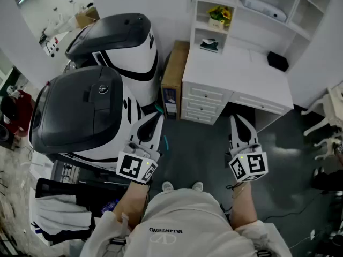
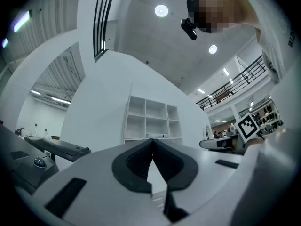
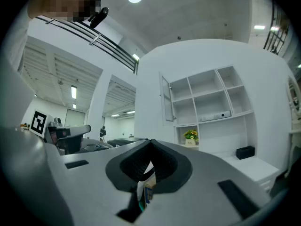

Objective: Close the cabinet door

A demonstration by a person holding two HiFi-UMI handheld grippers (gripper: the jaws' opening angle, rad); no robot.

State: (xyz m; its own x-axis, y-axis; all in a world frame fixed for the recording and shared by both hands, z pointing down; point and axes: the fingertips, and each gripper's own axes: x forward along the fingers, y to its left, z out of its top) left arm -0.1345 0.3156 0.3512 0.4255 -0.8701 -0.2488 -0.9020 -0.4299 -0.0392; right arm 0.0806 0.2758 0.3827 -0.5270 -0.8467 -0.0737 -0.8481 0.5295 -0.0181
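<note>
Both tools are empty and shut. The left hand-held gripper (image 1: 156,116) has its black pads pressed tip to tip, and the right hand-held gripper (image 1: 235,118) also shows its jaws meeting at the tips with nothing between them.

The narrow white cabinet door (image 3: 165,98) stands swung out, ahead of and above the right hand-held gripper. It is at the upper left corner of the white open-shelf hutch (image 3: 207,100), which sits on the white table with drawers (image 1: 241,74). Neither tool is near the door; both hang low in front of the table.

The step in hand looks like the approach. The right hand-held gripper seems the better placed of the two. It should rise to the door's height and meet the free edge with the flat of its closed jaws, not the tips. A slow push along the hinge arc until the panel seats should avoid a bounce. The potted yellow flowers (image 3: 190,136) sit below the door, so the path should stay above that shelf.
</note>
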